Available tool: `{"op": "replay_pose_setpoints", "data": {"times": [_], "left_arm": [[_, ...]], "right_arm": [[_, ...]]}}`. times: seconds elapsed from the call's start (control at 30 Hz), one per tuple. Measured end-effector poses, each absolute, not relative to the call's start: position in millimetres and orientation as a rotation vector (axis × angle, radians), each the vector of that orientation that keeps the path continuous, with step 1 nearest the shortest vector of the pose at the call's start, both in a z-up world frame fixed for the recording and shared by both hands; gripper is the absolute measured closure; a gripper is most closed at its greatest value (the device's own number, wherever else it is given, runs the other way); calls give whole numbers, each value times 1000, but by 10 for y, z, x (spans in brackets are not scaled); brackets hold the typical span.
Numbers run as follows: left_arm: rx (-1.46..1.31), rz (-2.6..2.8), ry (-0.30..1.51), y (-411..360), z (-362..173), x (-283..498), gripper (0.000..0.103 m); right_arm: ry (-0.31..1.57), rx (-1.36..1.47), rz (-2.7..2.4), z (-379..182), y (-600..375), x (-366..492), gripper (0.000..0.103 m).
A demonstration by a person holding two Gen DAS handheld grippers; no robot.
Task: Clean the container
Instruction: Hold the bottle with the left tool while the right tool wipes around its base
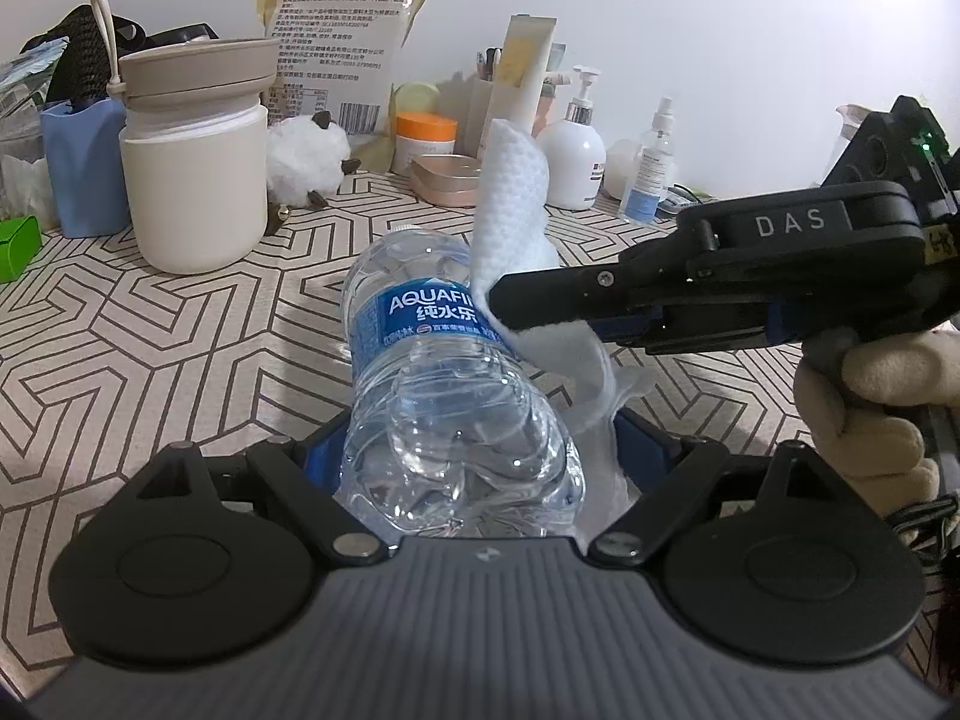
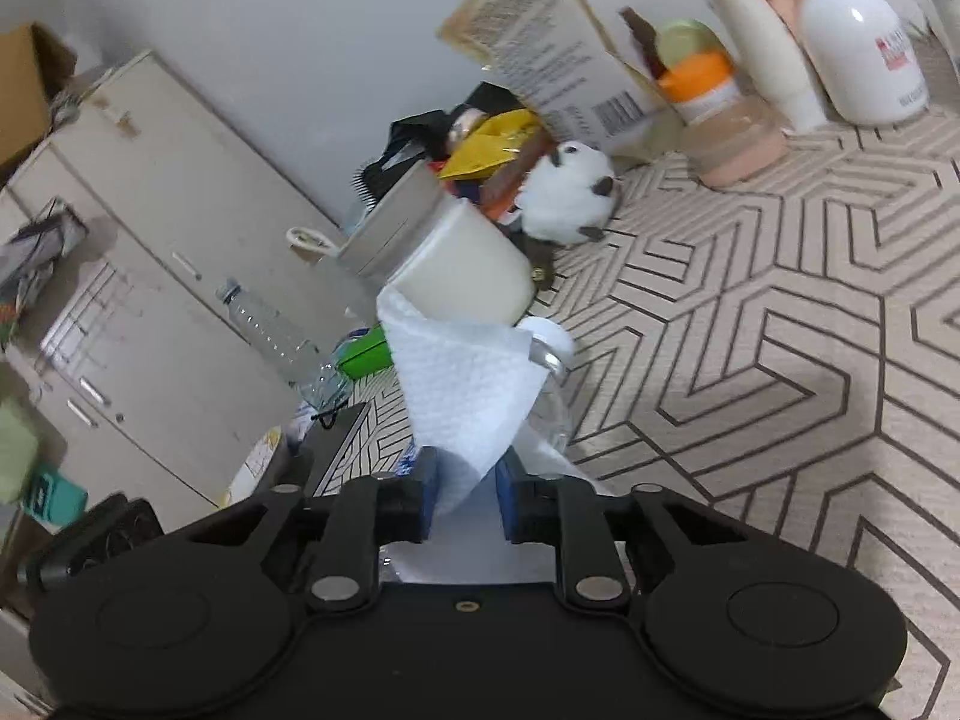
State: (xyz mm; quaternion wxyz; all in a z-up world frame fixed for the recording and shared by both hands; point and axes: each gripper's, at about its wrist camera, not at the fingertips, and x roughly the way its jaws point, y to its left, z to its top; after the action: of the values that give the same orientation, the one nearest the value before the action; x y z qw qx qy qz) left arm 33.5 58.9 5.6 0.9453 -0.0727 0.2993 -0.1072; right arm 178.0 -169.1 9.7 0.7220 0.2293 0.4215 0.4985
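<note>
Two grippers at work: left gripper (image 1: 462, 450) jaws grasp the water bottle (image 1: 432, 360) above the worktop (image 1: 150, 330); right gripper (image 2: 465, 495) jaws clenched on a white wipe (image 2: 462, 384) against the bottle's side.

Clear crinkled plastic water bottle with blue label (image 1: 420, 372): lying tilted, base near camera, white cap end away, above patterned tabletop (image 1: 150, 330). White embossed paper wipe (image 1: 510, 204): crumpled, draped against bottle's right side, upper part standing upright.
</note>
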Motion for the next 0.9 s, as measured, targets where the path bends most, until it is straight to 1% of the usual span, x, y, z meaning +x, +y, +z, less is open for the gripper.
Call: {"op": "replay_pose_setpoints", "data": {"times": [0.13,0.23,0.3,0.47,0.57,0.67,0.8,0.9], "left_arm": [[-150,-215,611,587,59,338,15],[-159,-201,613,594,57,339,13],[-171,-189,621,606,53,348,6],[-194,-178,639,643,40,369,5],[-195,-175,639,645,40,366,5],[-200,-168,638,653,40,363,5],[-203,-163,639,659,39,367,3],[-202,-161,639,659,40,363,3]], "right_arm": [[934,512,1098,81,-1692,1790,78],[931,503,1091,87,-1690,1782,78],[928,486,1082,93,-1686,1774,78],[947,493,1084,70,-1668,1789,77],[943,576,1129,110,-1686,1832,77],[905,630,1153,235,-1700,1892,77],[846,596,1119,431,-1670,1961,77],[849,599,1118,461,-1623,1995,77]]}}
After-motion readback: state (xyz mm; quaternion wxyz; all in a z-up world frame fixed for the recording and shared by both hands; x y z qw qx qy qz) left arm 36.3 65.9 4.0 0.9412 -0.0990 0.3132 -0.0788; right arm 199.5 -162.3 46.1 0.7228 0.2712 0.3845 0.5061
